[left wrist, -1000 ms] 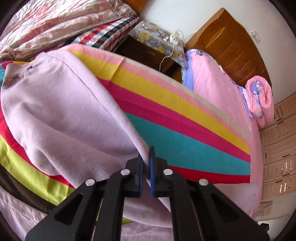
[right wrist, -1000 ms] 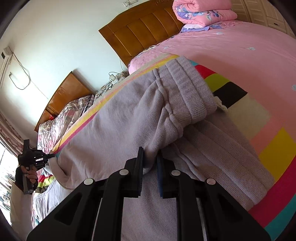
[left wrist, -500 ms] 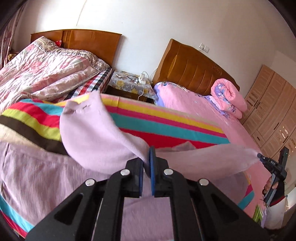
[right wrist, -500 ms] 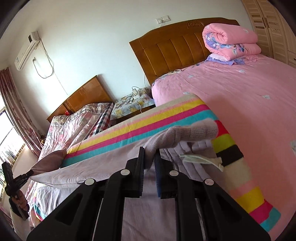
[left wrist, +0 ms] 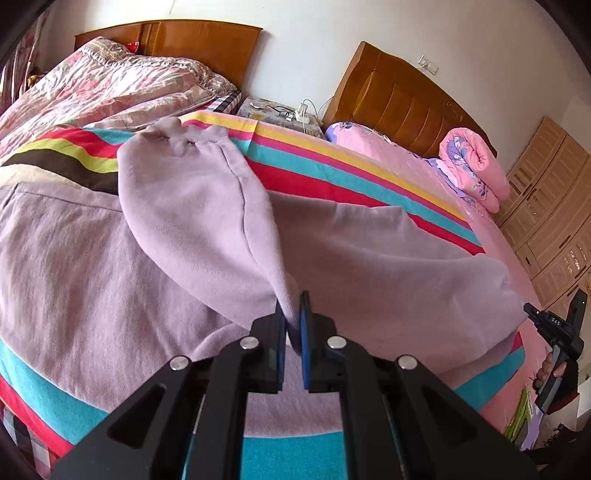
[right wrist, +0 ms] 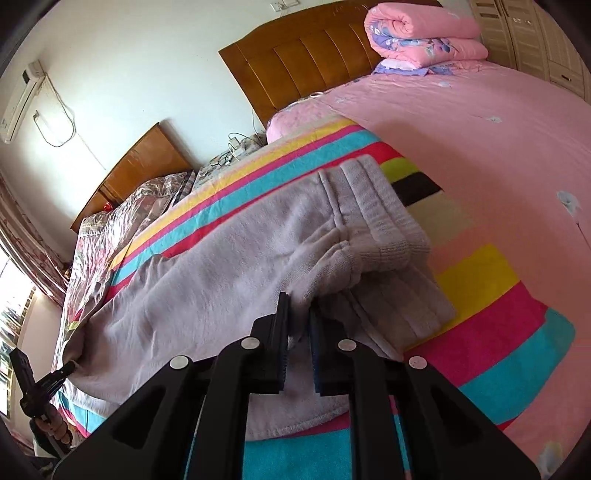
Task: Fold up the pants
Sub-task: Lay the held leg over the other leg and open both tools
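Observation:
Lilac sweatpants [left wrist: 192,221] lie across a striped blanket [left wrist: 351,173] on the bed. My left gripper [left wrist: 293,325] is shut on the leg-cuff end, and the held leg drapes back over the rest of the pants. My right gripper [right wrist: 298,332] is shut on the ribbed waistband end of the pants [right wrist: 229,280], lifting a fold near the waistband [right wrist: 373,210]. Each gripper shows small in the other's view, the right one at the right edge [left wrist: 532,314] and the left one at the lower left [right wrist: 68,367], both at the pants' edge.
A rolled pink quilt [right wrist: 421,31] sits by the wooden headboard [left wrist: 406,99]. A nightstand with cables [left wrist: 280,110] stands between the two beds. A second bed with a floral cover [left wrist: 99,85] is at the left. Wardrobe doors [left wrist: 554,199] are at the right.
Both grippers have carried their held ends of the pants lower and forward over the blanket. The fabric between them now sags onto the bed instead of hanging stretched.

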{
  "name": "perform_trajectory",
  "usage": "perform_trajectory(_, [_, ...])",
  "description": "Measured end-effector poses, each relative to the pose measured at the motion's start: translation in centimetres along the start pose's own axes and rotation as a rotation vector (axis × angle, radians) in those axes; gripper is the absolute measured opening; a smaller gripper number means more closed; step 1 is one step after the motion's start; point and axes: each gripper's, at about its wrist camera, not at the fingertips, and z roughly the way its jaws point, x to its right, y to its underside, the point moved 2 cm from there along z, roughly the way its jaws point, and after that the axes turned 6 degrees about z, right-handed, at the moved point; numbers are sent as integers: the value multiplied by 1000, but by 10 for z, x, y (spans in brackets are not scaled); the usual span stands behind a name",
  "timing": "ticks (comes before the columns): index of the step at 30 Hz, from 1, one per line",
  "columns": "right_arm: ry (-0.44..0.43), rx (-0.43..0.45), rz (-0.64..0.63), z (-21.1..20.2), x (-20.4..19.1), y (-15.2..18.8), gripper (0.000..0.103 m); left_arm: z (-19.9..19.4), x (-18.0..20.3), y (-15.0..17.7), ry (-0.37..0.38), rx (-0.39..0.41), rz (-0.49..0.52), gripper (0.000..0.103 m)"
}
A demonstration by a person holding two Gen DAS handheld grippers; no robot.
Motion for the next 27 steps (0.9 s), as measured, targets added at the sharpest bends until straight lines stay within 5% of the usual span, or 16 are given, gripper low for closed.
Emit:
perform_trajectory(7, [74,-101,64,19,35,34,12,26,-15,38,-39,-138,-24,6])
perform_trajectory(15, [28,3,10,-23,5,19,12,-9,-12,19,-77,-67,1,6])
perform_trajectory(21, [93,-108,75,7,37,50,12,17,-25,47,-82,-169,-43,7])
perform_trajectory(27, [61,-56,35,-14,21,39,12,-7,-21,31,-89,-124,-9,7])
